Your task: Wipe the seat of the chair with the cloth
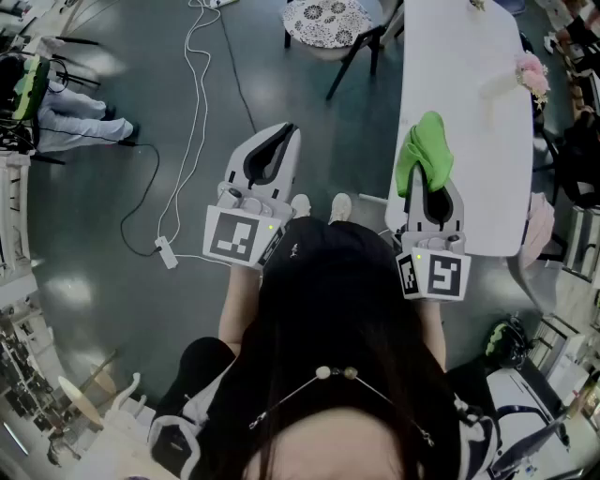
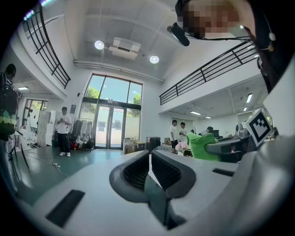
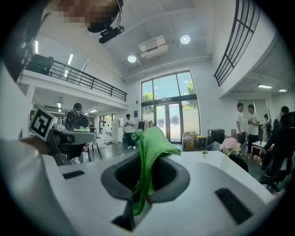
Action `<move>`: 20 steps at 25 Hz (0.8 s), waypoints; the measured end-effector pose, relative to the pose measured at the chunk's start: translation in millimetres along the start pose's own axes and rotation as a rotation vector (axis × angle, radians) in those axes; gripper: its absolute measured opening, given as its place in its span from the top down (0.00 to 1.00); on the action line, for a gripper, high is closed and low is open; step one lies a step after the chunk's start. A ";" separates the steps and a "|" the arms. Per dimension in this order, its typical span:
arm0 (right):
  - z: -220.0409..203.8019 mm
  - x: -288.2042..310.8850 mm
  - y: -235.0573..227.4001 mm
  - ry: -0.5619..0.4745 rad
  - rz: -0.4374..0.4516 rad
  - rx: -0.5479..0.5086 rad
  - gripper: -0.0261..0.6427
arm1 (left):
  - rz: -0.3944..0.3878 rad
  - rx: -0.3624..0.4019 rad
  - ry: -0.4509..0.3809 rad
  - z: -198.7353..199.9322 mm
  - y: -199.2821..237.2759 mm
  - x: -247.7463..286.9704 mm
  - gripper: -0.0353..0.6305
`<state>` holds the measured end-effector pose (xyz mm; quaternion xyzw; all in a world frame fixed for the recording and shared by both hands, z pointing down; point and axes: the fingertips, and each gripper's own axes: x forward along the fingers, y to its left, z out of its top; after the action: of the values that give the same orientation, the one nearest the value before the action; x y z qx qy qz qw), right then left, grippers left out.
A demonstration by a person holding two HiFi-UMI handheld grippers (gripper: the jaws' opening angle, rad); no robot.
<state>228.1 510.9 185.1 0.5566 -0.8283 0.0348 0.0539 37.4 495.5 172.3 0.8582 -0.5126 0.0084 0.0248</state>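
Gripping a green cloth (image 3: 150,140), the right gripper (image 3: 146,159) has its 2 fingers (image 3: 177,177) closed on the fabric. The cloth goes down as a narrow strip in the gap between them. Its upper part stands up past the fingertips in a loose folded bunch that leans a little toward the right finger's side. In the head view this bunch covers the fingertips and lies above the left part of a white table (image 1: 464,84); I cannot tell whether it touches the top.

The left gripper (image 2: 150,161) carries nothing. Its 2 fingers are pressed together, with only a thin line between the ribbed pads (image 2: 168,173). It is over the dark floor (image 1: 112,187), to the left of the right gripper's fingers and well apart from them.

The chair (image 1: 330,22) has a black-and-white patterned seat and dark legs. It stands well ahead of both pairs of fingertips, between their 2 lines, near the far left corner of the table. The cloth is well apart from it.

A white cable (image 1: 192,94) runs on the floor to the left of the left gripper's fingers. Pink flowers (image 1: 532,73) lie on the table, ahead and to the right of the right gripper's fingers.
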 end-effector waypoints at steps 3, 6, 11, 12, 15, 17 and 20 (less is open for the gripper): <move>-0.2 0.0 -0.5 0.003 -0.001 0.000 0.90 | -0.002 -0.005 0.005 -1.7 -0.8 0.2 0.92; -0.7 0.2 -1.3 0.007 -0.002 0.001 0.90 | -0.006 -0.006 0.006 -1.3 -1.9 1.4 0.92; -0.9 0.3 -1.0 0.011 -0.006 0.002 0.90 | -0.008 -0.010 0.004 -1.0 -1.6 0.8 0.92; -0.3 1.0 -0.1 0.011 -0.006 0.007 0.90 | -0.007 -0.011 0.004 -0.9 -0.3 0.3 0.92; 0.0 3.7 4.0 0.017 0.003 0.038 0.90 | -0.007 -0.013 0.002 -0.5 4.8 -1.8 0.92; -1.6 5.3 7.2 0.025 0.002 0.041 0.90 | -0.007 -0.016 0.001 -1.2 8.9 -4.5 0.92; -3.2 10.9 15.7 0.036 -0.010 0.037 0.90 | -0.007 -0.020 0.006 -3.3 20.9 -11.8 0.92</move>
<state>209.6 507.2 189.7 0.5608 -0.8237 0.0597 0.0587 13.4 496.1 175.9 0.8596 -0.5097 0.0057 0.0349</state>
